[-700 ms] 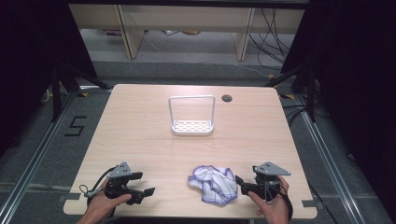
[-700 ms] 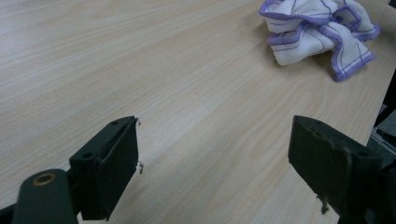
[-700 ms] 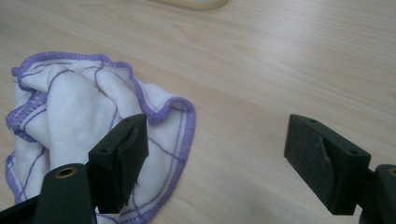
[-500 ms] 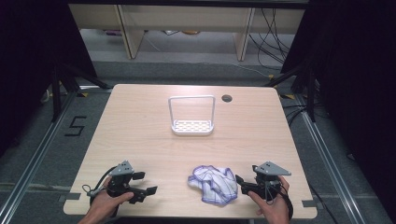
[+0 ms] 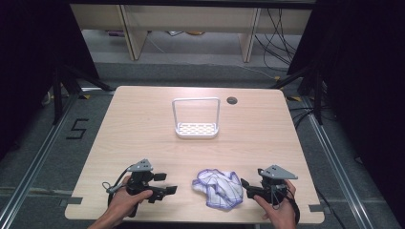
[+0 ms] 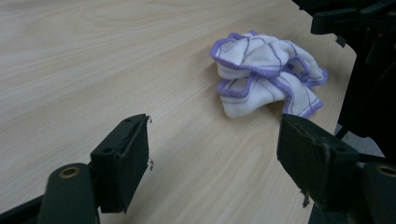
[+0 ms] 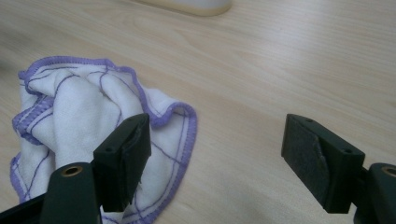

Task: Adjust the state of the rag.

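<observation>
A crumpled white cloth with purple stitching (image 5: 217, 187) lies near the table's front edge, between my two grippers. My left gripper (image 5: 168, 183) is to its left, pointing right at it, open and with nothing between its jaws. In the left gripper view the cloth (image 6: 261, 79) lies ahead of the open gripper (image 6: 215, 126), a short way off. My right gripper (image 5: 246, 187) sits just right of the cloth, pointing left. In the right gripper view the open gripper (image 7: 217, 128) has its left jaw over the cloth's (image 7: 93, 140) edge, with bare table between the jaws.
A white wire-handled rack (image 5: 197, 119) stands upright at the middle of the wooden table (image 5: 143, 129); its base (image 7: 196, 5) shows at the top of the right gripper view. A dark round hole (image 5: 232, 100) is near the far edge. The front edge runs just behind both hands.
My left gripper has moved a little to the right, toward the cloth. The right gripper and the cloth have stayed in place.
</observation>
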### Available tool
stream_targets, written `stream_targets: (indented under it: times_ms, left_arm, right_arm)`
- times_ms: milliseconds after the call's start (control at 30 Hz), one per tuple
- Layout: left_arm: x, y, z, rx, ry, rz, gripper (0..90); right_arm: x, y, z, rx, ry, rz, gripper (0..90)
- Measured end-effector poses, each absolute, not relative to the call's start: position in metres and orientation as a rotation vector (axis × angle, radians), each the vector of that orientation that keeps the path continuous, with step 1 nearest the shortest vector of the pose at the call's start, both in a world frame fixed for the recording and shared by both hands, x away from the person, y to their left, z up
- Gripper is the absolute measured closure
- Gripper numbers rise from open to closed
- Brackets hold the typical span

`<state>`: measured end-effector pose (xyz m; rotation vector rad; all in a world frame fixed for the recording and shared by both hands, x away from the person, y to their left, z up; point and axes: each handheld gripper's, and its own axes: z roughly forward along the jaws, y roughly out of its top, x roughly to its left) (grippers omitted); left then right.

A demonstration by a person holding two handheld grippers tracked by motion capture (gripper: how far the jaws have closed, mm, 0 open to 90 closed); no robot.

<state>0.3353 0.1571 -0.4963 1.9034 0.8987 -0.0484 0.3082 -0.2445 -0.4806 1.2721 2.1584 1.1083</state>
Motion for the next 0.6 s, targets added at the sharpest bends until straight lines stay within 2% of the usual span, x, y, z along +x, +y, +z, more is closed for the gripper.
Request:
stream_targets:
  times_ms: [333,600]
  left_arm:
    - [0.36,0.122,-0.485,1.899,0.877,-0.085,31.5]
    - [0.371,0.101,-0.493,1.956,0.872,-0.115,37.6]
  right_arm:
    - [0.305,-0.24,-0.48,1.348,2.165,1.12,25.2]
    - [0.308,-0.243,-0.482,1.282,2.17,1.126,25.2]
